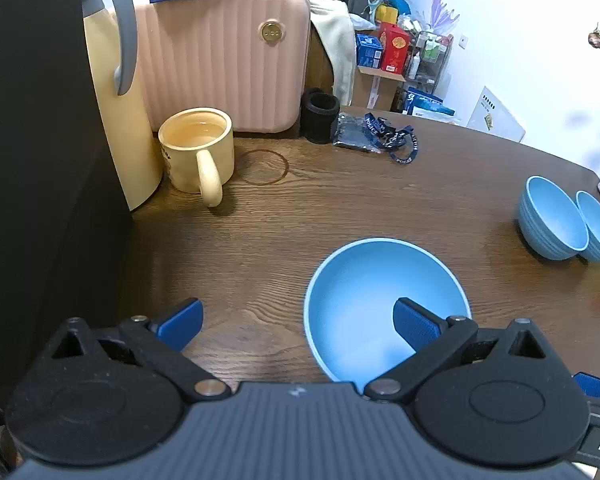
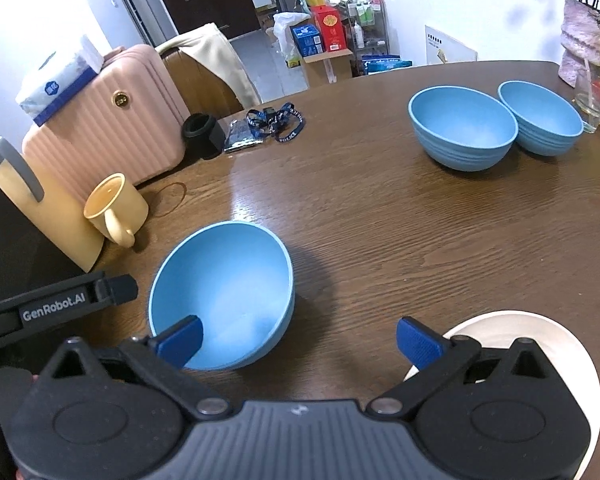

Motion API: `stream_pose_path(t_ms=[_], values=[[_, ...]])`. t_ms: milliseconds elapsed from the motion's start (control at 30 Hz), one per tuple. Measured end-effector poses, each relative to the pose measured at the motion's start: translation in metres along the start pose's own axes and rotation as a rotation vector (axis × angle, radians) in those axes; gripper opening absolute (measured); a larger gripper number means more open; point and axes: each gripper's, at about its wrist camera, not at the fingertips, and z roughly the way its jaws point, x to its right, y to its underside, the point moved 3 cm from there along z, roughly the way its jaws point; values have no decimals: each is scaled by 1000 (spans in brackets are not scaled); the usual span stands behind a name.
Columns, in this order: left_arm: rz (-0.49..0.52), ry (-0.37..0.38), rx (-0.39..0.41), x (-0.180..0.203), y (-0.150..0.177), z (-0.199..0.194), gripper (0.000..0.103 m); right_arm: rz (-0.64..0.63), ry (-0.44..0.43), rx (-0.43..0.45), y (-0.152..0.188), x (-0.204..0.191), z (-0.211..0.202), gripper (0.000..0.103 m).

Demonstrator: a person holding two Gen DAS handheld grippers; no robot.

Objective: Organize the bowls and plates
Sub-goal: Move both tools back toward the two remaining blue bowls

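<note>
- Left wrist view: the left claw (image 1: 298, 322) is spread wide with nothing in it. Its right finger hangs over the inside of a blue bowl (image 1: 364, 292) sitting on the table (image 1: 340, 204); the left finger is over bare wood. Far off to the claw's right, two more blue bowls (image 1: 550, 220) sit side by side and touching. Ahead and left are a yellow mug (image 1: 198, 152) and a pink case (image 1: 220, 60).
- Right wrist view: the right claw (image 2: 300, 340) is also wide open and empty. The near blue bowl lies just ahead to its left, and a white plate (image 2: 540, 332) lies under its right finger.
- My guess: gathering is only starting. Next, one claw would need to straddle the near bowl's rim, close, and carry it to the pair.
</note>
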Motion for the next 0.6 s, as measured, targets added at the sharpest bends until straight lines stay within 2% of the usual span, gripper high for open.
stream_pose_path(t_ms=[600], values=[[39,36,55,37,12,-43,103,48,26,62,11,39,-49,103]])
